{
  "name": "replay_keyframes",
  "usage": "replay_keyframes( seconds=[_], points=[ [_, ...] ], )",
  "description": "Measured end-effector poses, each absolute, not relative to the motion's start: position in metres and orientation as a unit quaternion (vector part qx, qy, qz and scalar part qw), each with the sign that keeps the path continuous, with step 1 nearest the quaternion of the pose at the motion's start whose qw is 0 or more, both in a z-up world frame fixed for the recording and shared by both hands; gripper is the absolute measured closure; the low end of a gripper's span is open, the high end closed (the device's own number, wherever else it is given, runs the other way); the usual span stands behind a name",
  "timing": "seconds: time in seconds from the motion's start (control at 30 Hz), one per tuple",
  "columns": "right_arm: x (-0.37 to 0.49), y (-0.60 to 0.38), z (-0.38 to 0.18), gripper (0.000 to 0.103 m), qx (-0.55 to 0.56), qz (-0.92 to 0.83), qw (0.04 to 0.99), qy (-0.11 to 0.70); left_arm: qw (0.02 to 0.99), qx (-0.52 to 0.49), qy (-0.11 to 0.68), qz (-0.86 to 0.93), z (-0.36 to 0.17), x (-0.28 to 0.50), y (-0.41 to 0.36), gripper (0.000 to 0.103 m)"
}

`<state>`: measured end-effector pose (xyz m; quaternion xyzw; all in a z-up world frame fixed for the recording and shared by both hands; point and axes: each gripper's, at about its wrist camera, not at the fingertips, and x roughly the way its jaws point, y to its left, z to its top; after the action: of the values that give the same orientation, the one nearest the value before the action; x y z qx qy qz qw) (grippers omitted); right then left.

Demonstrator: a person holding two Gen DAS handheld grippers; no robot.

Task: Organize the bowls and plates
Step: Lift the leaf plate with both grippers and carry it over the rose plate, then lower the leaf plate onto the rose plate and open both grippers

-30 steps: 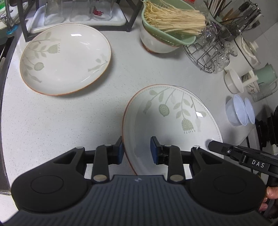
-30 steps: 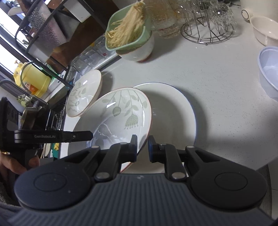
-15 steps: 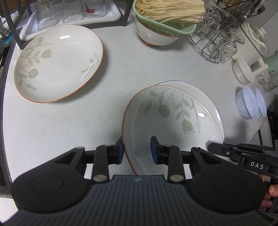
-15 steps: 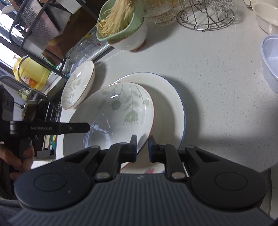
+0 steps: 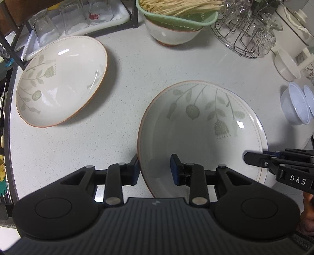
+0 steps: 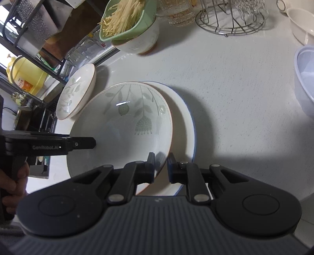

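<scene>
I hold a leafy bowl [image 5: 198, 125] with both my grippers, one on each side. My left gripper [image 5: 155, 168] has its fingers around the bowl's near rim, one inside and one outside, partly spread, and I cannot tell if both pads press on it. My right gripper [image 6: 161, 166] has its fingers pressed close, pinching the rim on the other side. The bowl sits over a white plate with a blue edge [image 6: 184, 125], which lies on the white surface [image 5: 127, 78]. I cannot tell if the bowl touches the plate. A second leafy bowl [image 5: 60, 80] lies well apart, up and to the left. Farther back is a green strainer of pale sticks [image 5: 176, 11] sitting in a white bowl [image 5: 172, 33].
</scene>
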<state>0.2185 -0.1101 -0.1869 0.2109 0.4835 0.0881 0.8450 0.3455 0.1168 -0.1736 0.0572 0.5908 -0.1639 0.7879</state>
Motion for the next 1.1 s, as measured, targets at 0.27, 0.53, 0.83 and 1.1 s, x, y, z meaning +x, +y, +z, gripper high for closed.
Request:
replay_keyframes(
  seconds=[0.27,0.53,0.83,1.1],
  points=[
    [0.223,-0.11,-0.186,0.086,0.196,0.072,0.855,0.474,0.795,0.043,0.587,-0.149,-0.174,0.343,0.117,0.067],
    [0.214,-0.121,-0.172,0.086,0.207,0.046,0.874,0.438,0.826,0.03,0.546,-0.139,-0.145,0.336,0.121,0.065],
    [0.207,-0.125,-0.147,0.086,0.205,0.038,0.891,0.403,0.847,0.008,0.509,-0.156,-0.102,0.326,0.117,0.064],
    [0.193,-0.125,-0.105,0.086,0.199,0.047,0.911,0.359,0.871,0.001,0.456,-0.181,-0.047,0.305,0.114,0.064]
  ],
)
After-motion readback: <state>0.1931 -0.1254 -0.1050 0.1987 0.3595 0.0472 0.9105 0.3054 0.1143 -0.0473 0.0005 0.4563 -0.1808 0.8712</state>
